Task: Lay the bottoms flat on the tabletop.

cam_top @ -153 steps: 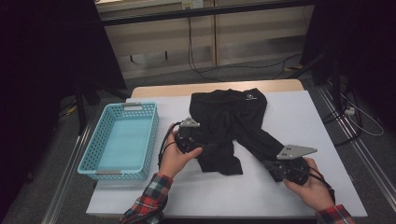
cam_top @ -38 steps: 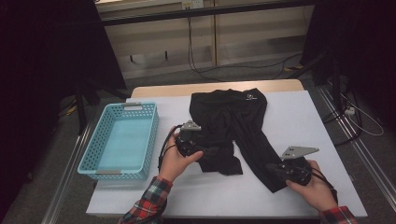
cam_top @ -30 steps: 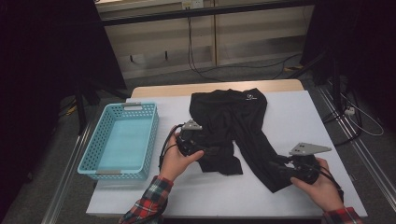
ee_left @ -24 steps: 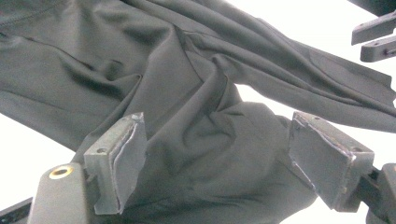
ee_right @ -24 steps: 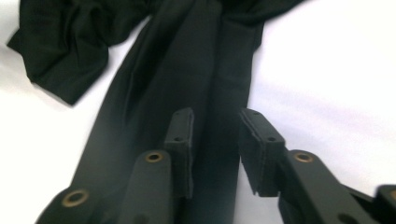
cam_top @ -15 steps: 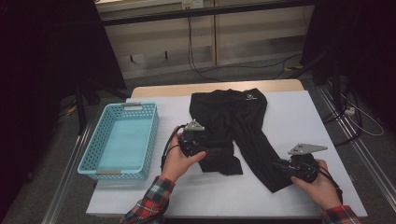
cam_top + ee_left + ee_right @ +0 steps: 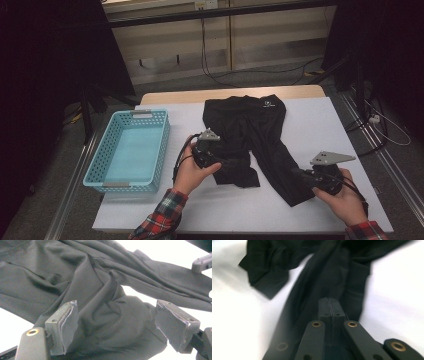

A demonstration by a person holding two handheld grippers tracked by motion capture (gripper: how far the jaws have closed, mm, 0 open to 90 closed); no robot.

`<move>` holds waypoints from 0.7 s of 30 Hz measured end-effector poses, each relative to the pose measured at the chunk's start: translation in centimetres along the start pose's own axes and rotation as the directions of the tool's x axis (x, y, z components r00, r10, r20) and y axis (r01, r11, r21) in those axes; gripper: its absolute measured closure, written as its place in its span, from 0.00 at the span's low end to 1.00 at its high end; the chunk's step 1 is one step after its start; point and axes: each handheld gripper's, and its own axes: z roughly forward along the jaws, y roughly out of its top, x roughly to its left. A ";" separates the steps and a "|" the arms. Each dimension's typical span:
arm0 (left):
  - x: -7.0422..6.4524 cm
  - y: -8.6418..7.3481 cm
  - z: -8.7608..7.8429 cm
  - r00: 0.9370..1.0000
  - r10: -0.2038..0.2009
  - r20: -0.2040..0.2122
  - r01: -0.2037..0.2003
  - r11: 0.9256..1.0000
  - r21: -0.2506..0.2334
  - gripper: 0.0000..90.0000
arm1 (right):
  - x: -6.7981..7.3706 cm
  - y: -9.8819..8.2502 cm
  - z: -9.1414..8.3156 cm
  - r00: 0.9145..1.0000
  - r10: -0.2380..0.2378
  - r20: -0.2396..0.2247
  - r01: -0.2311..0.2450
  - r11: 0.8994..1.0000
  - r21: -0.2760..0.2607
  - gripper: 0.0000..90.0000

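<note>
Black trousers (image 7: 250, 125) lie spread on the white table (image 7: 325, 120), waistband at the far side. The leg on the left is folded into a bunch (image 7: 112, 315). My left gripper (image 7: 222, 162) rests at that bunch, open, its jaws standing wide with the crumpled fabric between the pads (image 7: 67, 322). The other trouser leg (image 7: 280, 170) runs toward the near right. My right gripper (image 7: 301, 176) sits at that leg's hem; its jaws have just been closing and are now shut (image 7: 329, 306), pads together on the dark fabric (image 7: 332, 275).
A light blue plastic basket (image 7: 135, 114) stands on the table's left part, nothing in it. White tabletop shows in front of the trousers and to their right. Dark curtains and floor cables lie beyond the table.
My right gripper shifted slightly along the end of the trouser leg, back toward the left. The left gripper and the folded leg stayed where they were.
</note>
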 end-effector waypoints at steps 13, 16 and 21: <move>-2.1 0.2 1.9 0.998 0.047 0.046 -0.046 0.999 -0.011 0.24 | -4.4 -1.9 -1.9 0.983 0.118 0.142 -0.118 0.993 -0.011 1.00; -2.9 0.2 2.7 0.996 0.060 0.063 -0.059 0.998 -0.014 0.24 | -4.9 -2.5 -1.5 0.975 0.131 0.177 -0.136 0.991 0.019 1.00; -4.0 0.3 4.0 0.993 0.085 0.085 -0.084 0.996 -0.017 0.25 | -4.4 -2.3 -1.6 0.977 0.118 0.175 -0.119 0.993 -0.005 0.92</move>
